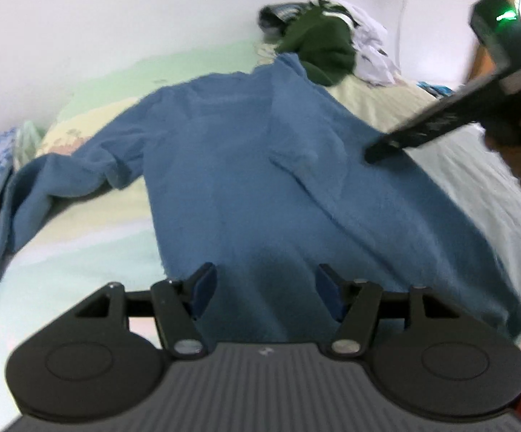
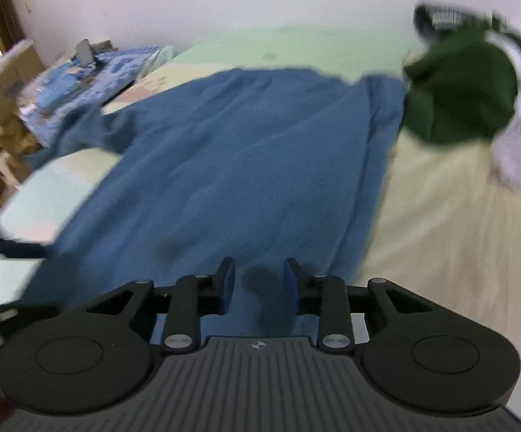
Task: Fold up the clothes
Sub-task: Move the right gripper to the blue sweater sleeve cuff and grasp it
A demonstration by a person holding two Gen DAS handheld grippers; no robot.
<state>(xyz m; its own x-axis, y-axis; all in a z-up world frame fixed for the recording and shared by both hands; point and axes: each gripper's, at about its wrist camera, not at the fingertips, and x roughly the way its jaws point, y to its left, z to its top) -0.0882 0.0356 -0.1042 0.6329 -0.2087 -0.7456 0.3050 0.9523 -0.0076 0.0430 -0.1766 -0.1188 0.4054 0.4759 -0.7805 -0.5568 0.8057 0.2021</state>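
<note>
A blue long-sleeved top (image 1: 246, 165) lies spread on the bed, its right side folded in over the body and its left sleeve trailing off to the left. It also shows in the right wrist view (image 2: 246, 151). My left gripper (image 1: 266, 288) is open and empty, just above the top's near hem. My right gripper (image 2: 259, 280) is open and empty above the top's lower part. It also shows from the side in the left wrist view (image 1: 379, 151), over the folded right side of the top.
A pile of clothes lies at the far end of the bed, with a dark green garment (image 1: 320, 50) and a white one (image 1: 374, 54). A pale sheet (image 2: 440, 223) covers the bed. A blue patterned pillow (image 2: 80, 79) and cardboard boxes (image 2: 4, 82) are at the left.
</note>
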